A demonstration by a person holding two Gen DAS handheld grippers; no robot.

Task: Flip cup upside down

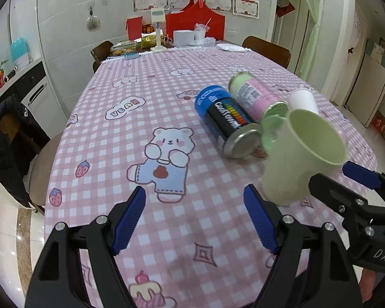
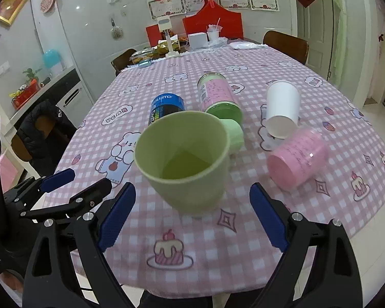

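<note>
A pale green cup (image 2: 187, 161) stands upright, mouth up, on the pink checked tablecloth (image 2: 243, 231). It also shows at the right of the left wrist view (image 1: 295, 159). My right gripper (image 2: 192, 218) is open, its blue pads (image 2: 115, 218) wide apart just in front of the cup, not touching it. In the left wrist view the right gripper (image 1: 351, 177) shows beside the cup. My left gripper (image 1: 195, 220) is open and empty over the cloth, left of the cup.
Behind the cup lie a blue and black can (image 2: 164, 107), a pink and green can (image 2: 218, 95), a green cup (image 2: 234, 133), a white cup (image 2: 282, 107) and a pink cup (image 2: 297, 159). Boxes and a lamp (image 2: 169, 38) crowd the far end. Chairs stand around the table.
</note>
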